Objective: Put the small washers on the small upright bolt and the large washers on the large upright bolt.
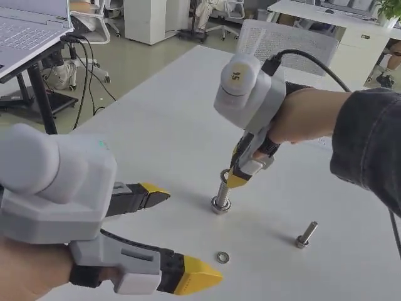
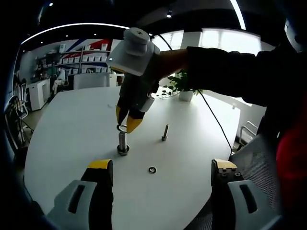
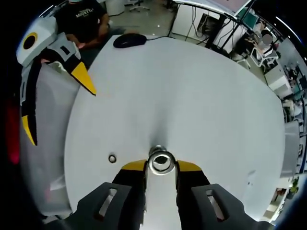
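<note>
The large bolt (image 1: 222,193) stands upright mid-table. My right gripper (image 1: 233,180) is shut on a large washer (image 1: 225,175), holding it at the bolt's top. In the right gripper view the large washer (image 3: 150,164) sits between the yellow tips, ringed over the bolt's end. A small washer (image 1: 222,257) lies flat in front of the bolt, and the small bolt (image 1: 306,234) stands to the right. My left gripper (image 1: 182,235) hovers open and empty at the near left. The left gripper view shows the large bolt (image 2: 123,143), the small washer (image 2: 152,169) and the small bolt (image 2: 165,132).
The white table (image 1: 163,125) runs far back. A laptop (image 1: 25,28) on a stand with cables sits off its left edge, and a mesh chair (image 1: 285,37) stands behind. A dark object (image 3: 128,40) lies at the table's far end near a seated person (image 3: 86,21).
</note>
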Demonstrator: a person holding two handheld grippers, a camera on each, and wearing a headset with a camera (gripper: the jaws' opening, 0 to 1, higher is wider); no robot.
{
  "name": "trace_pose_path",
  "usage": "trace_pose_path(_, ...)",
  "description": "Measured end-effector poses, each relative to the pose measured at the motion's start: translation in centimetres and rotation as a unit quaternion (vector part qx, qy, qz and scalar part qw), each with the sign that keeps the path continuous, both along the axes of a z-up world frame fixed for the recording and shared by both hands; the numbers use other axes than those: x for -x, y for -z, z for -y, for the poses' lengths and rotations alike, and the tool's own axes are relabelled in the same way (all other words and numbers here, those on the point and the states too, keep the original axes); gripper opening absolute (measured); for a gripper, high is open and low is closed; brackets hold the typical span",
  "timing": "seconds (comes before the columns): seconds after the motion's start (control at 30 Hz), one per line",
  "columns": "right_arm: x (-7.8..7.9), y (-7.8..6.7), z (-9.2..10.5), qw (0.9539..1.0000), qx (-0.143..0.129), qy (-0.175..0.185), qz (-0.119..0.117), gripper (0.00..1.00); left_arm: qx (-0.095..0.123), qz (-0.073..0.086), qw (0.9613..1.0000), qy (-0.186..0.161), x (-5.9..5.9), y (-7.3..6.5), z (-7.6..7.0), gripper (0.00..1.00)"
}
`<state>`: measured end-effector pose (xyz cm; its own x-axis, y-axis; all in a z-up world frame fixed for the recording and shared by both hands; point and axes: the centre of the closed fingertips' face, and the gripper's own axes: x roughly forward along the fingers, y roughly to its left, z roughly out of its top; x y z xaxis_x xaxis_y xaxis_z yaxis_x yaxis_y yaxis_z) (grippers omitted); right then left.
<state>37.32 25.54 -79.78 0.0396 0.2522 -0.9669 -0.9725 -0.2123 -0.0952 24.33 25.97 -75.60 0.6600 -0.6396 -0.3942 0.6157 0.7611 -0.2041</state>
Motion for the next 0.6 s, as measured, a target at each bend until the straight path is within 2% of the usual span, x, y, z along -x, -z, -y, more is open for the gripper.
trace_pose_path(0.3,-0.1,0.7,-0.2,1.0,0.004,0.0,-0.003,0.24,-0.004,-0.001,1.0,0.002,-0.1,0.2,-0.5,0.84)
trace_pose_path(0.6,0.0,1.1,0.0,0.9999,0.01,0.001,-0.006,0.24,0.006,0.002,0.9999,0.01,0.0,0.1,-0.7,0.84)
